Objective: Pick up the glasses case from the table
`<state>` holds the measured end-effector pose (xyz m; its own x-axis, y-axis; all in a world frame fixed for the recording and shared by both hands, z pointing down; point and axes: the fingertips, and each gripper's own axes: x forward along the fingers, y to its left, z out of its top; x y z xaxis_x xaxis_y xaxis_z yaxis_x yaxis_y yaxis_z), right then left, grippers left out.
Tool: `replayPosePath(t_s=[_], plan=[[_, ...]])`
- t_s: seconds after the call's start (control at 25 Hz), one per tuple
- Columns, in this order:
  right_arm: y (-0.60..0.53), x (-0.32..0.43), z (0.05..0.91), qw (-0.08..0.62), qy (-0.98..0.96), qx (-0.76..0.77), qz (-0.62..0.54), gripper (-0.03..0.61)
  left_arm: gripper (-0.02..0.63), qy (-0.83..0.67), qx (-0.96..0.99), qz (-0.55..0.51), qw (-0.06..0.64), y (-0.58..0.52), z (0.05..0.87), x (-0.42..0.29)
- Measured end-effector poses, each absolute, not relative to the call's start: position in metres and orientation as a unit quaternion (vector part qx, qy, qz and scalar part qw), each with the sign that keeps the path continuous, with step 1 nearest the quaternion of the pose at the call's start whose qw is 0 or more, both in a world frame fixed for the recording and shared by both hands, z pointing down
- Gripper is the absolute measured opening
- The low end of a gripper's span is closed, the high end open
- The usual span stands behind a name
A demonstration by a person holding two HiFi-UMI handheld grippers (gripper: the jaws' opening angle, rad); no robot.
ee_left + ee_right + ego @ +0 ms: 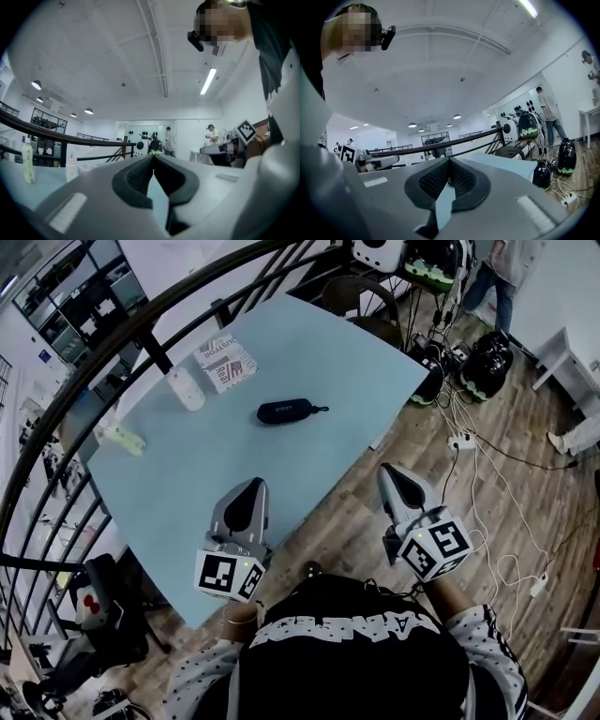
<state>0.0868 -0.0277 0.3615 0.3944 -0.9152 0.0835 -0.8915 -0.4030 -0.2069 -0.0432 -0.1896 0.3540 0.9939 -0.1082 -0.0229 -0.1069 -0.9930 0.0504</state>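
A dark blue glasses case (287, 412) with a short strap lies flat near the middle of the light blue table (309, 352). My left gripper (253, 487) hovers over the table's near edge, well short of the case, its jaws shut with nothing between them. My right gripper (391, 474) is off the table's right side, above the wooden floor, also shut and empty. In the left gripper view the left gripper's tips (153, 157) meet. The right gripper's tips (449, 161) meet too in its own view. The case is hidden in both gripper views.
A white bottle (186, 388) and a printed box (226, 363) stand at the table's far left, a pale green bottle (125, 438) further left. A black railing (112, 343) curves behind. Cables and a power strip (461, 440) lie on the floor at right; people stand far off.
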Motion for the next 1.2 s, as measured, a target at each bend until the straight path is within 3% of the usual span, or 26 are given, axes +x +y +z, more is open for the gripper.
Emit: replayPosePath(t_s=[0.64,1.2], plan=[[-0.086,0.103,0.389,0.063,0.561,-0.817,-0.117,0.006,0.000,-0.069,0.997,0.009,0.040,-0.238,0.383,-0.034],[-0.191,0.161,0.384,0.080,0.688,-0.714,-0.104,0.014,0.000,-0.239,0.971,0.006,-0.006,-0.288,0.362,-0.034]])
